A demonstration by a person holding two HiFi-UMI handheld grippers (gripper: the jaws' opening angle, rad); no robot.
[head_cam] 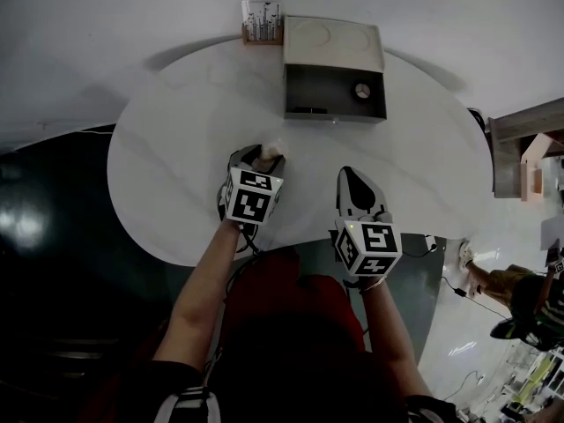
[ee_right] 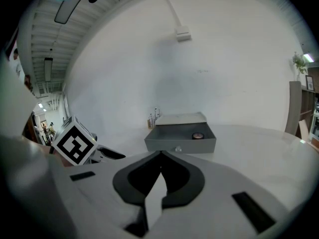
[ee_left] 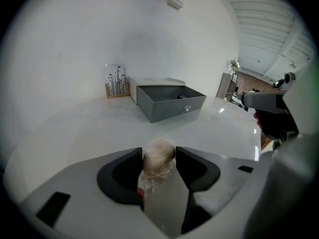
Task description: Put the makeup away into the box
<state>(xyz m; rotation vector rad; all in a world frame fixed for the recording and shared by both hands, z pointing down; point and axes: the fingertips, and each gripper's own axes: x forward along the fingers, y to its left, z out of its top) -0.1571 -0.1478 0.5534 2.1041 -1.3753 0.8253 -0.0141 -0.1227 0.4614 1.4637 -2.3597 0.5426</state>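
My left gripper (head_cam: 264,153) (ee_left: 158,159) is shut on a small beige makeup puff in clear wrap (ee_left: 158,158) (head_cam: 274,149), held above the white round table (head_cam: 167,148). The grey box (head_cam: 335,91) (ee_left: 169,102) (ee_right: 180,136) stands open at the table's far side, its white lid (head_cam: 333,40) tilted back. A small round dark makeup item (head_cam: 362,91) (ee_right: 198,135) lies inside the box at the right, and a dark item (head_cam: 308,110) lies at its front left. My right gripper (head_cam: 354,181) (ee_right: 160,153) is shut with nothing between its jaws, to the right of the left one.
A small holder with printed stems (head_cam: 262,20) (ee_left: 116,81) (ee_right: 151,120) stands left of the box at the table's far edge. A wooden shelf (head_cam: 520,152) is off the table to the right. Cables and clutter (head_cam: 493,289) lie on the floor at the lower right.
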